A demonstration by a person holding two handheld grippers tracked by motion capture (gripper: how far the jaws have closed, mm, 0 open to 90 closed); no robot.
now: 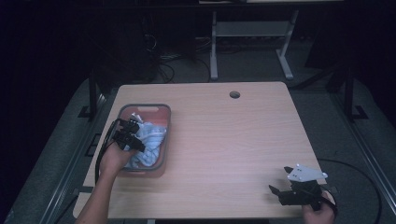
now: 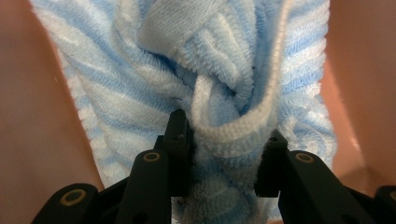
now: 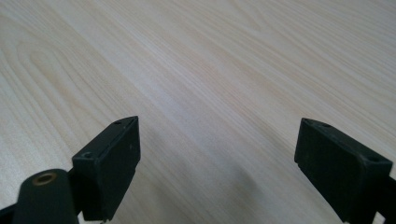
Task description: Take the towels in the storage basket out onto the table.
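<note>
A blue-and-white striped towel (image 1: 150, 144) lies crumpled in a red basket (image 1: 144, 109) at the table's left. My left gripper (image 1: 134, 135) reaches into the basket from the left side. Its jaws are closed on a thick fold of the towel (image 2: 229, 135), which bulges between the two fingers (image 2: 177, 140). The basket's red walls (image 2: 32, 130) show on both sides of the cloth. My right gripper (image 1: 282, 181) rests low over the table's front right corner, a grey plate on top. Its jaws stand wide apart over bare wood, with nothing between the fingertips (image 3: 116, 158).
The wooden table (image 1: 233, 140) has a round cable hole (image 1: 234, 94) near its far edge. Behind the table stand a white desk frame (image 1: 252, 42) and tangled cables (image 1: 163, 60) on the floor. Dark floor surrounds the table.
</note>
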